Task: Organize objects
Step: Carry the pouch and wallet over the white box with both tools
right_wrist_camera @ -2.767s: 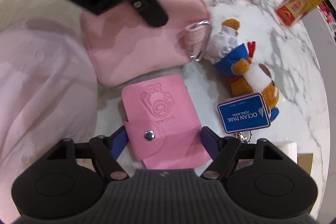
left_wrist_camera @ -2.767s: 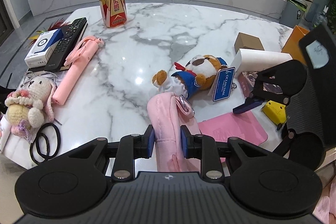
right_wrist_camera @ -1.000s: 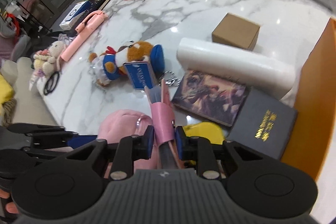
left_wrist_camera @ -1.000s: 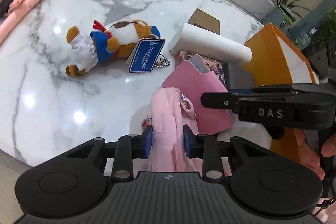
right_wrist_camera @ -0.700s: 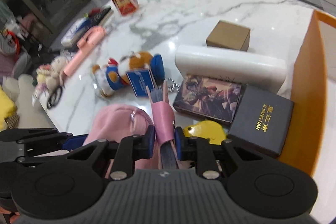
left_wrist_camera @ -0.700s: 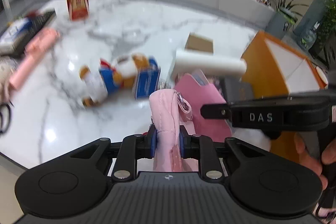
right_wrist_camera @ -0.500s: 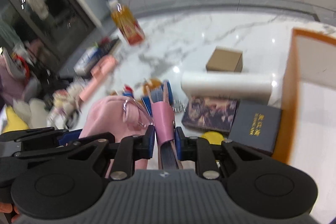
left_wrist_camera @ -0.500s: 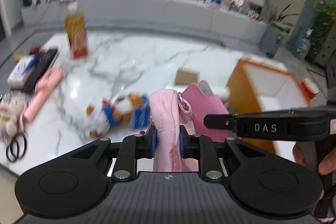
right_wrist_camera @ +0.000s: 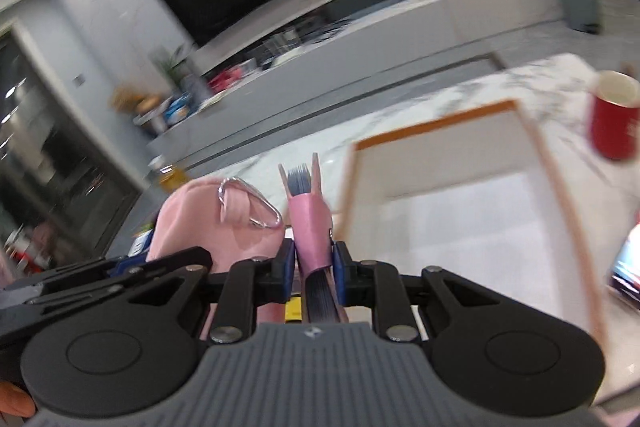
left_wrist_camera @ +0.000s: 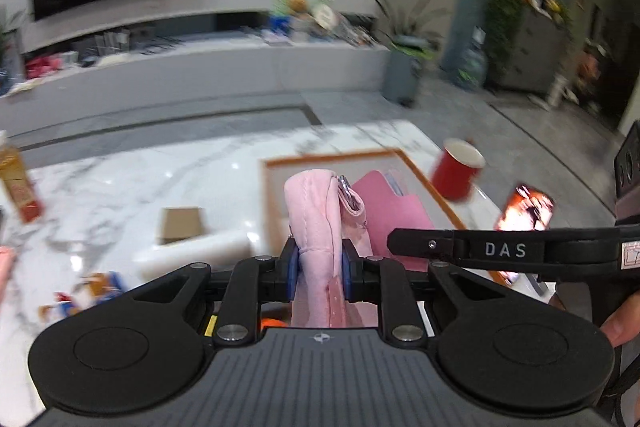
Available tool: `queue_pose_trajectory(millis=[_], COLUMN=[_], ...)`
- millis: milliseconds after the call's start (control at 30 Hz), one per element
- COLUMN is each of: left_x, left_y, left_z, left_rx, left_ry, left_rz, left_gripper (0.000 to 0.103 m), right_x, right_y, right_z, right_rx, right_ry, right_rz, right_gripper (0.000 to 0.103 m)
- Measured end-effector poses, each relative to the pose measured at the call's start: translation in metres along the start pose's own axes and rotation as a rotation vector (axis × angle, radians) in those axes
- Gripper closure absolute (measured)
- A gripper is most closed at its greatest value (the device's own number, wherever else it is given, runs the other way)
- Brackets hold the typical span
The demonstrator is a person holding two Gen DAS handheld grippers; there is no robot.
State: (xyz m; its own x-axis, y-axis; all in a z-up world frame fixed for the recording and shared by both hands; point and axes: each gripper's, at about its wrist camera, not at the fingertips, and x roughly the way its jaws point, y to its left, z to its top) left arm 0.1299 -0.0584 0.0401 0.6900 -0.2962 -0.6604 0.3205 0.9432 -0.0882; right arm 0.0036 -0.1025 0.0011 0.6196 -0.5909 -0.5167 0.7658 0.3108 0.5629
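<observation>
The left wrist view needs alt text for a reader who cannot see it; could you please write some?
The left gripper holds a pink fabric pouch upright between shut jaws, above an orange-rimmed box on a marble table. Beside it, the right gripper carries a pink card wallet; a red cup stands beyond.

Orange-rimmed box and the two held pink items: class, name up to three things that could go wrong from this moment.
1. The soft pink fabric pouch is pinched at one edge by the left tool; it could slip out before reaching the orange-rimmed box.
2. The pink card wallet in the right tool is fanned open, so cards might slide out.
3. The red paper cup stands beside the box; a swinging tool could topple it.
</observation>
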Motion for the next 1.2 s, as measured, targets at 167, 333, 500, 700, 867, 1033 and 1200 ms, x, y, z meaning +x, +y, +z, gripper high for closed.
queue_pose_trajectory(millis=[167, 333, 500, 700, 867, 1033, 1200], left_x=[0.041, 0.058, 0.065, 0.079, 0.089, 0.095, 0.089], left_y=[-0.030, -0.047, -0.055, -0.063, -0.068, -0.059, -0.053], left_z=[-0.010, -0.025, -0.032, -0.039, -0.045, -0.049, -0.052], left_rx=[0.086, 0.164, 0.216, 0.275, 0.299, 0.256, 0.227], left_ry=[0.085, 0.137, 0.166, 0.203, 0.233, 0.279, 0.273], left_rz=[0.049, 0.108, 0.148, 0.181, 0.191, 0.160, 0.083], left_gripper=[0.079, 0.079, 0.078, 0.077, 0.075, 0.068, 0.058], right_x=[-0.001, 0.008, 0.019, 0.027, 0.030, 0.040, 0.050], right_y=[-0.044, -0.063, -0.071, -0.076, -0.080, -0.078, -0.075], right_z=[-0.011, -0.023, -0.034, -0.041, -0.039, -0.038, -0.040], right_rx=[0.108, 0.122, 0.119, 0.135, 0.146, 0.130, 0.110], right_ry=[0.033, 0.064, 0.119, 0.173, 0.176, 0.223, 0.255], right_rz=[-0.068, -0.117, -0.108, -0.117, -0.119, -0.099, -0.105], right_gripper=[0.082, 0.082, 0.082, 0.082, 0.082, 0.082, 0.082])
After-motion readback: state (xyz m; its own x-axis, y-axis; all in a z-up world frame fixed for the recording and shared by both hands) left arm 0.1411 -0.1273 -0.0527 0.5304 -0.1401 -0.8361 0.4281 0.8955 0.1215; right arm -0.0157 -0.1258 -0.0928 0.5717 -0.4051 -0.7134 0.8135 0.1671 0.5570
